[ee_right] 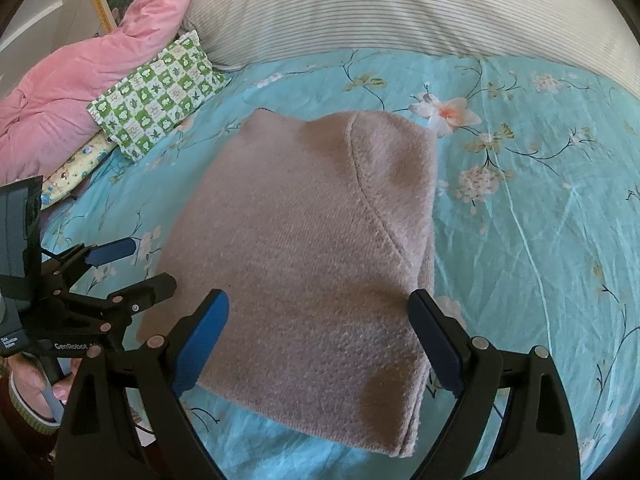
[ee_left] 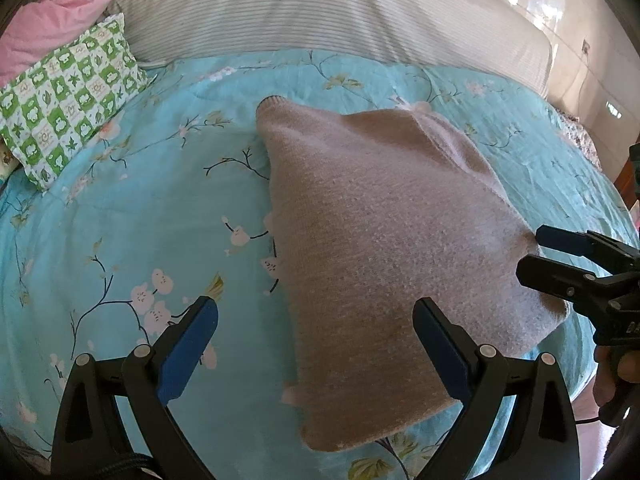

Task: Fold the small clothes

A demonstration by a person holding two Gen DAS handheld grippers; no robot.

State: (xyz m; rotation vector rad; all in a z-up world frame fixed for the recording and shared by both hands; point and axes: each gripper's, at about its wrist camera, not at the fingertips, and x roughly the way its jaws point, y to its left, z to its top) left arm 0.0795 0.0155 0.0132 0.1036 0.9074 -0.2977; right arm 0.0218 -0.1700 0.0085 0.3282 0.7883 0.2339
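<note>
A folded dusty-pink knit garment lies flat on the turquoise floral bedspread. My left gripper hovers open over the garment's near left edge, nothing between its blue pads. It also shows in the right wrist view as the left gripper, open beside the garment's left edge. My right gripper stands open above the garment's near end, its pads clear of the knit. In the left wrist view the right gripper reaches in from the right at the garment's right corner.
A green-and-white patterned pillow lies at the far left of the bed. A pink quilt is bunched behind it. A striped white pillow spans the head of the bed. A person's hand grips the left tool's handle.
</note>
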